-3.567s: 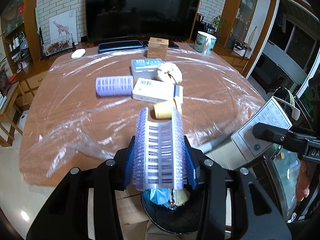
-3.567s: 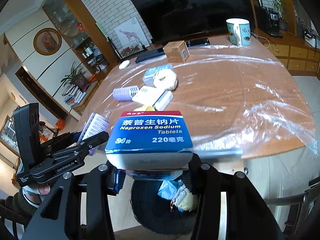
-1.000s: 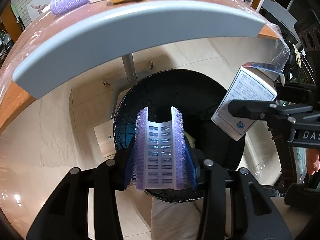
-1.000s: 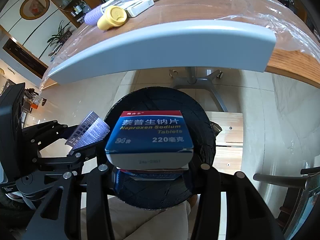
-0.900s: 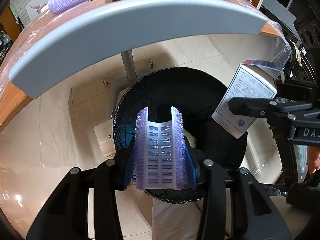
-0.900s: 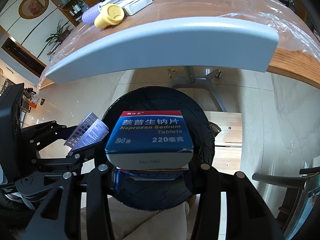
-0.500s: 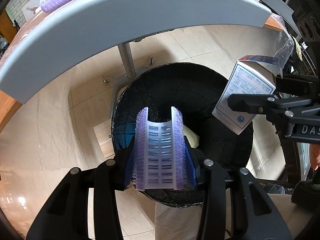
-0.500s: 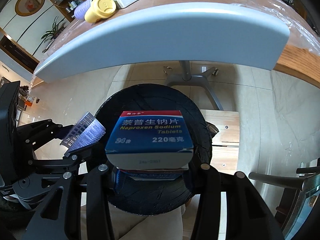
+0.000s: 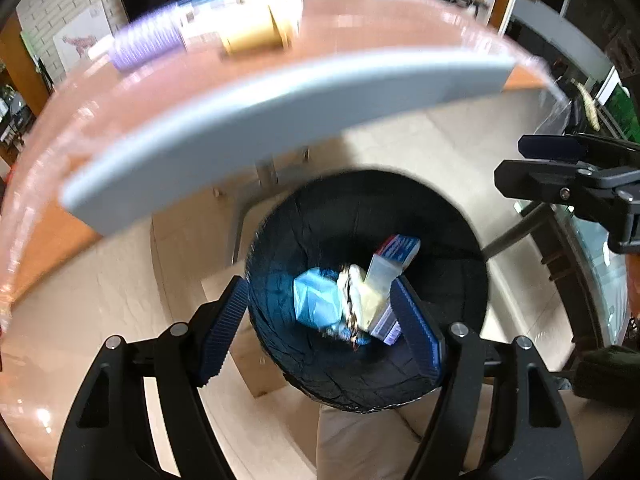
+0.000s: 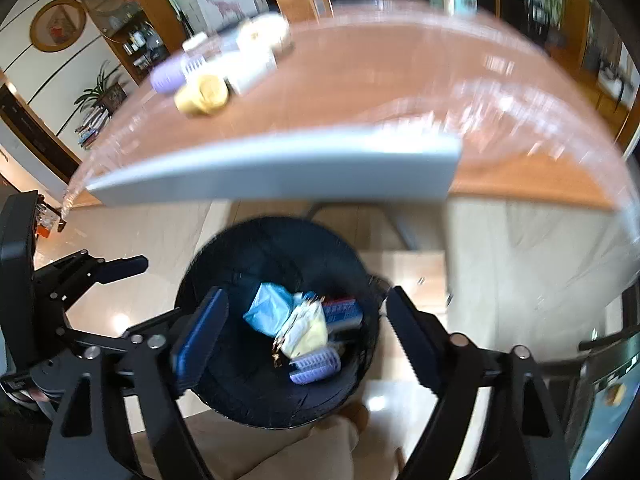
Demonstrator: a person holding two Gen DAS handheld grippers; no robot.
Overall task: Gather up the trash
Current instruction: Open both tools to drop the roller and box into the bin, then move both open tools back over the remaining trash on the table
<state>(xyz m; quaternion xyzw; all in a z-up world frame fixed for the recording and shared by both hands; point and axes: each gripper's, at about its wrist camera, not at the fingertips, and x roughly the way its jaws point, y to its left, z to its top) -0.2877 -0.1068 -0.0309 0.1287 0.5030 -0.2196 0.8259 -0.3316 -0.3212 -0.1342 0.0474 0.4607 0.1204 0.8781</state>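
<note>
Both grippers sit over the bin [image 9: 366, 292], lower centre of each frame, jaws spread wide w/ nothing between them. Left gripper [image 9: 322, 326] pads flank the bin mouth; right gripper [image 10: 304, 336] same. In the left view the right gripper shows at the right edge, also apart & empty

Trash in the bin: pill box [image 9: 390, 276] leaning on end w/ red/blue top up, blue wrapper [image 9: 316, 300] left of it, pale crumpled stuff between them. In the right view a purple roller [image 10: 316, 362] lies low in the pile, box [image 10: 342, 312] to the right of the blue wrapper [image 10: 266, 308]

More trash on the table [image 10: 400, 88], upper left of both frames: yellow cup [image 10: 202, 96] on its side nearest the edge, second purple roller [image 10: 168, 74] left of it, white boxes & a pale lump behind, blurry. Wooden box & mug farther back, prob not trash, can't say

We judge the step = drop done, head back up for the next item. To do it well:
- keep jaws wide while we lift, clear the grey table edge [image 9: 280, 120] before going fwd
- yellow cup is closest, but round & lying down so it may roll; close across its body, not the lid end
- plastic sheet on the table is slick/wrinkly, come in low & square so fingers don't snag it
- one item per gripper, spread approach so the two don't bump
</note>
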